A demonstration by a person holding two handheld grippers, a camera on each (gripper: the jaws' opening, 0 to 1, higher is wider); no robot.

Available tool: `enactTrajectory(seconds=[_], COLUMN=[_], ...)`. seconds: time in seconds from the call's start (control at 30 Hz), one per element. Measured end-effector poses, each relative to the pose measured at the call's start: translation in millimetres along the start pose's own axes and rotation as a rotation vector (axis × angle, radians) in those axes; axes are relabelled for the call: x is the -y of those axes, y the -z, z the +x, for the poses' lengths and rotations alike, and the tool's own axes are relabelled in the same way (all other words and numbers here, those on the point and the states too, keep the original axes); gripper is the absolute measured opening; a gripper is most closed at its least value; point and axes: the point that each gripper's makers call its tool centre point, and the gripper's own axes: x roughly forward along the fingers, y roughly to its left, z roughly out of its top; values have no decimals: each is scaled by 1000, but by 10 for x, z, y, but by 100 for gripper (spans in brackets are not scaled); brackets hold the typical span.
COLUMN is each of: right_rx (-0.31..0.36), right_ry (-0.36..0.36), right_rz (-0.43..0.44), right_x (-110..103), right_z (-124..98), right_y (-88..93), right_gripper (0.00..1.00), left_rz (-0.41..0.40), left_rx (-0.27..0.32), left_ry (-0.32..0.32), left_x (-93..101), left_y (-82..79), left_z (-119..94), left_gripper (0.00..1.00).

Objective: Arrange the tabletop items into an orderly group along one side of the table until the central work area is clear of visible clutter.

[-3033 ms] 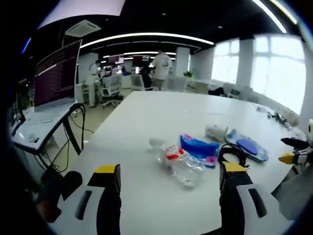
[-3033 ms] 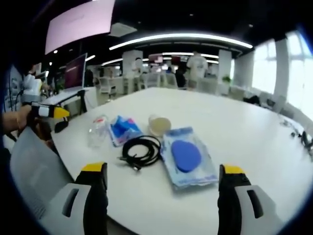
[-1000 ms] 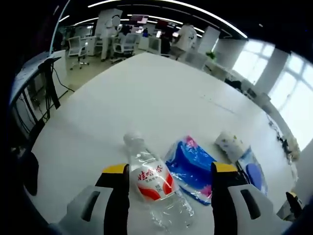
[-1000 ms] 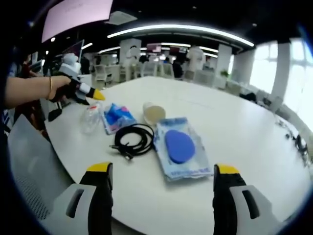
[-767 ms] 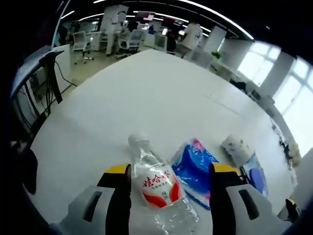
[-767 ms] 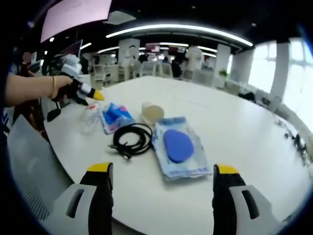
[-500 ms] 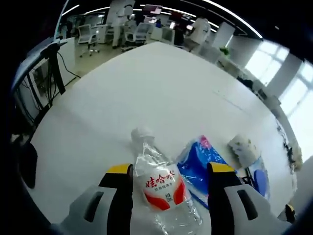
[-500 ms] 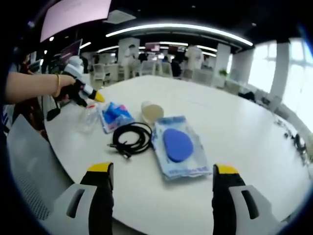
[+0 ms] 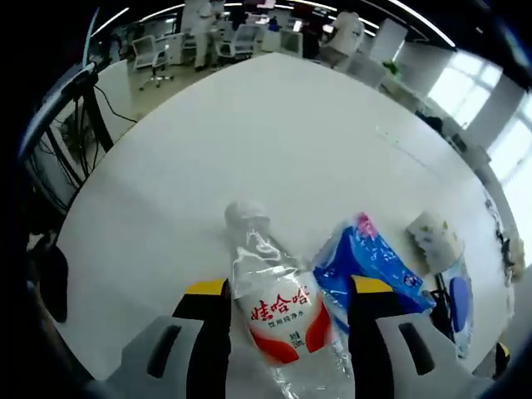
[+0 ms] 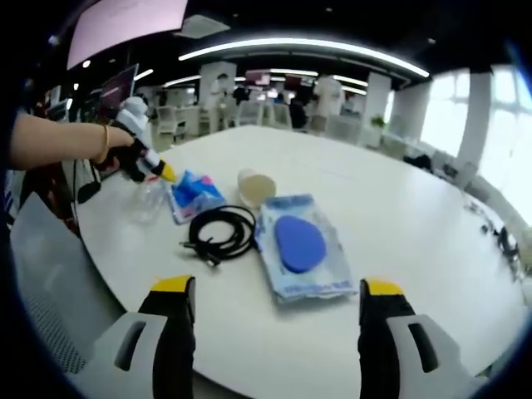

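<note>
Bottle (image 9: pixel 278 303) now lies between the jaws of the left tool (image 9: pixel 287 295), which has closed in on it over the past three seconds from a stand-off at the counter's (image 9: pixel 274 133) edge. The jaws sit wide, one on each side of the red-and-white label, and whether they touch the plastic cannot be told; nothing is gripped yet. The clear bottle rests on its side on the counter, white cap pointing away from the tool, with the blue packet (image 9: pixel 370 262) just beside it on the right and a small tissue pack (image 9: pixel 434 237) beyond that.

From the right gripper view, the left tool (image 10: pixel 154 170) is seen held in a person's hand (image 10: pixel 112 150), tipped down over the bottle (image 10: pixel 150 199) at the near-left end of the clutter. Next to the bottle come the blue packet (image 10: pixel 189 195), a coiled black cable (image 10: pixel 218 231), a round pale container (image 10: pixel 256 187) and a bagged blue pad (image 10: pixel 301 245), all lying close together near the counter's edge. The right tool (image 10: pixel 270 328) hangs wide open and empty, hovering short of the group, much as it was a second ago.

The approach looks finished, so a squeeze on the bottle is the likely next step; the sorting itself has barely begun, with every item unmoved.
</note>
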Motion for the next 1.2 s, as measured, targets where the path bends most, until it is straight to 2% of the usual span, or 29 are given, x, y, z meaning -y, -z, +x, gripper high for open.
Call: enactTrajectory(seconds=[0.07, 0.13, 0.3, 0.53, 0.73, 0.97, 1.2], right_rx=[-1, -2, -14, -12, -14, -19, -26], right_ry=[2, 3, 5, 9, 7, 7, 14], right_rz=[0, 1, -5, -7, -14, -20, -23], right_x=[5, 9, 18, 26, 22, 21, 28], right_z=[-1, -2, 0, -2, -3, -7, -7], right_y=[3, 5, 29, 23, 27, 30, 39], right_gripper=[78, 77, 76, 75, 74, 74, 74], left_rz=[34, 9, 5, 36, 10, 16, 45], left_rx=[-11, -7, -10, -28, -21, 18, 103], left_ry=[-26, -22, -21, 38, 62, 86, 124], left_x=[-45, -71, -71, -22, -36, -14, 19], left_y=[22, 18, 21, 4, 1, -23, -116], left_z=[-3, 15, 18, 32, 17, -75, -215], left_gripper=[48, 47, 46, 45, 44, 42, 40])
